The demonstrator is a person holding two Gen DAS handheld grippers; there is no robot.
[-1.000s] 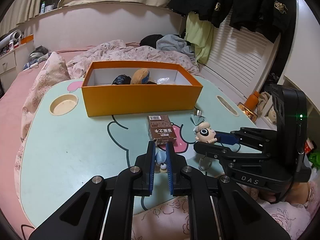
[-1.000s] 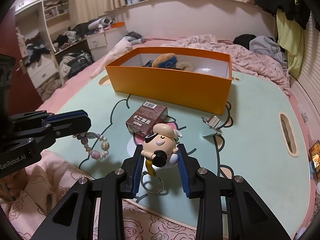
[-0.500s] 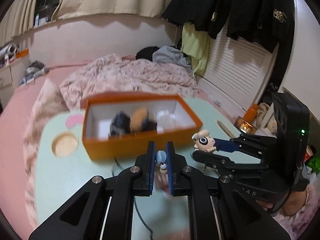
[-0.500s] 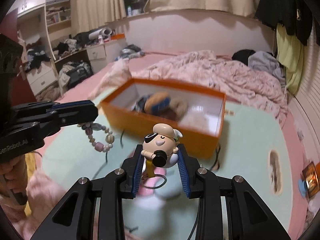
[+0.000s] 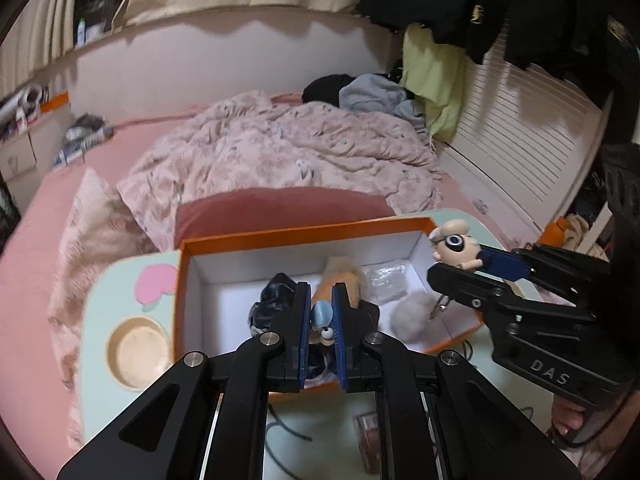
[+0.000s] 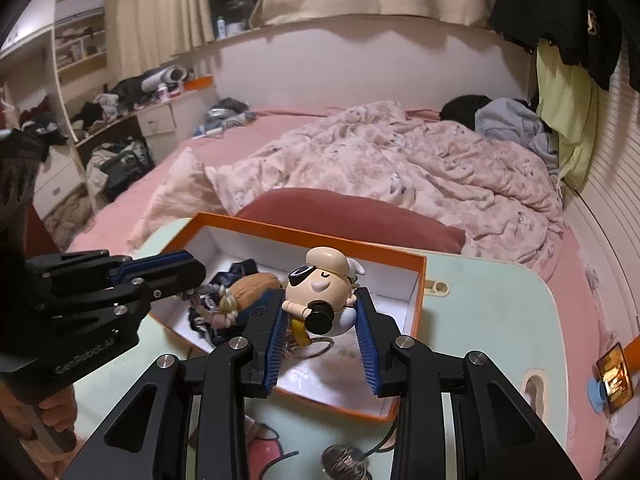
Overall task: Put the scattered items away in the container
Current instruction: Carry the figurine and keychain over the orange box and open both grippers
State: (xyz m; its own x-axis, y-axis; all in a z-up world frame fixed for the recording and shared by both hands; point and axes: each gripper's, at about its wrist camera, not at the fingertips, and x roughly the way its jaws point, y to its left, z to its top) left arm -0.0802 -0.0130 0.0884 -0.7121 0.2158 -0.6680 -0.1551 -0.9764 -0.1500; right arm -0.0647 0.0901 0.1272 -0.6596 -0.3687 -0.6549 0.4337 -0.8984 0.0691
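Left view: left tongs pinch a bracelet above the box, which already holds several things; a brown pack lies on the bench.

Right view: right tongs grip a figurine over the box, not yet dropped.

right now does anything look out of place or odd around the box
Nothing looks spilled or damaged. Two items remain outside the orange box on the table: a small brown carton and a metal clip, both on its near side.
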